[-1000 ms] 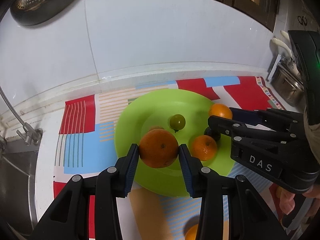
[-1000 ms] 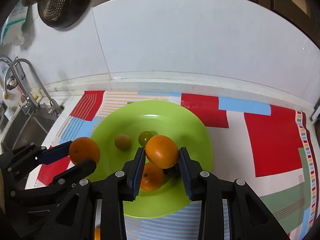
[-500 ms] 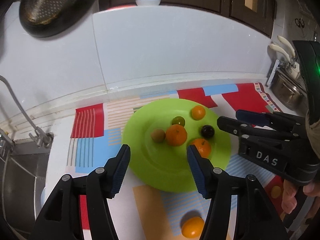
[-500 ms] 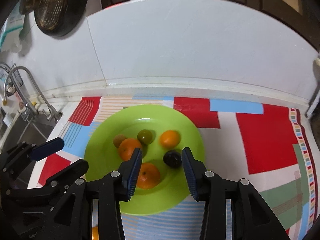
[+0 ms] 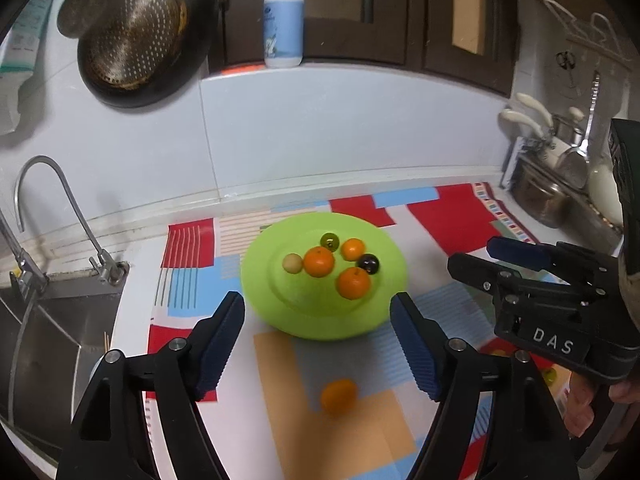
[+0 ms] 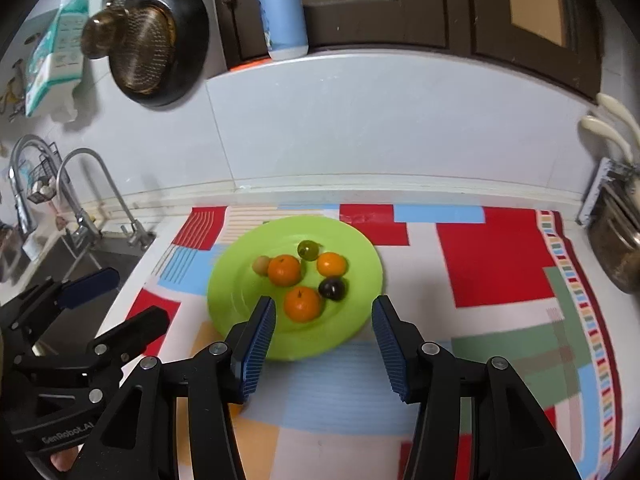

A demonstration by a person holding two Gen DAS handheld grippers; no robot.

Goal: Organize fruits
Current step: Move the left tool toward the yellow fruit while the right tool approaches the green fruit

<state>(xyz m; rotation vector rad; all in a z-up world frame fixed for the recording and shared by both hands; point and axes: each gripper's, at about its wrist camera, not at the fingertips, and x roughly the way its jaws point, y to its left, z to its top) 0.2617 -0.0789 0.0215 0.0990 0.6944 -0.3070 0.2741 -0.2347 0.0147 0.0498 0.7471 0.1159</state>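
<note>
Green plastic fills the middle of the left wrist view: a plate point(image 5: 288, 316) on a patchwork mat point(image 5: 460, 212), holding six fruits. Three oranges point(image 5: 319, 261) cluster at its centre with a green fruit point(image 5: 329, 240) above them, a pale fruit point(image 5: 292, 263) to the left and a dark plum point(image 5: 368, 263) to the right. A fourth orange point(image 5: 338, 395), blurred, lies on the mat below the plate, lower centre. The left gripper point(image 5: 318, 344) reaches in from the bottom edge, its jaws opening, nothing between the blue pads. The right gripper point(image 5: 486, 254) enters from the right edge, held in a hand point(image 5: 584, 404). A tap point(image 5: 60, 208) and sink point(image 5: 52, 320) sit at left, a soap bottle point(image 5: 283, 20) at top centre.

In the right wrist view, the plate point(image 6: 236, 300) lies at centre with the same six fruits: oranges point(image 6: 284, 270), green fruit point(image 6: 307, 249), pale fruit point(image 6: 261, 265) and plum point(image 6: 332, 288). The right gripper point(image 6: 323, 344) rises from the bottom, jaws opening and empty, framing the plate's lower rim. The left gripper point(image 6: 128, 300) shows at lower left, also empty. The mat point(image 6: 496, 256) stretches right, and the bottle point(image 6: 282, 16) stands at top.
</note>
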